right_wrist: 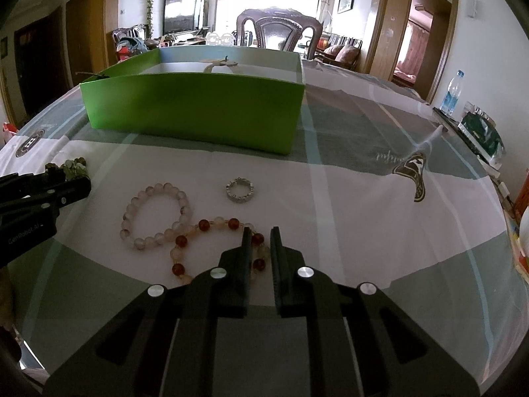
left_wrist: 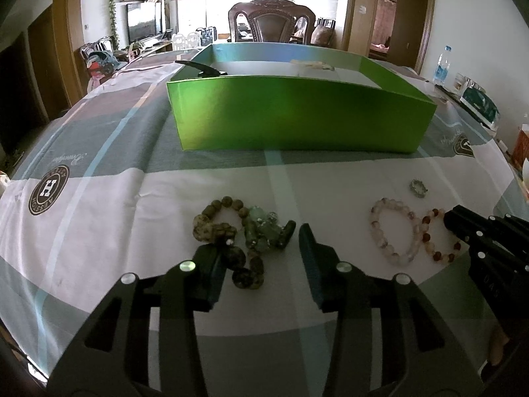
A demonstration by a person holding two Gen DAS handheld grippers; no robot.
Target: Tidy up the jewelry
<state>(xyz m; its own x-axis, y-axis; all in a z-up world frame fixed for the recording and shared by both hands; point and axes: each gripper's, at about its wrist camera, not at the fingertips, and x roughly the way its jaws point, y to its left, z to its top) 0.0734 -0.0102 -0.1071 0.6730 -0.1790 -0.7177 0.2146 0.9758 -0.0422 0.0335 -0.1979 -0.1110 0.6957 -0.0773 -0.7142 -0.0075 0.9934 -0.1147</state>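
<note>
1. Two grippers work low over a checked tablecloth (right_wrist: 347,198). A green box (left_wrist: 297,112) sits in the upper middle of both views, behind the jewelry.

2. In the left wrist view, the left gripper (left_wrist: 261,248) has its jaws spread wide. A heap of dark green and brown bead bracelets (left_wrist: 238,231) lies between them, in the lower middle of the frame. Nothing is pinched yet.

3. In the right wrist view, the right gripper (right_wrist: 261,248) has its jaws close together around one side of the red and cream bracelet (right_wrist: 211,244). The beads sit in the small gap. I cannot tell if the jaws squeeze them yet.

4. Next to it, a pale pink bracelet (right_wrist: 155,215) touches the red one. A small silver ring (right_wrist: 239,190) lies apart, closer to the box.

5. I think the bracelets are light and floppy. The beads are round and smooth, so they may slip or roll. Grabbing across one or two beads, with the string between the jaws, looks safest.

6. The heap looks tangled, so more than one bracelet may lift at once.
</note>
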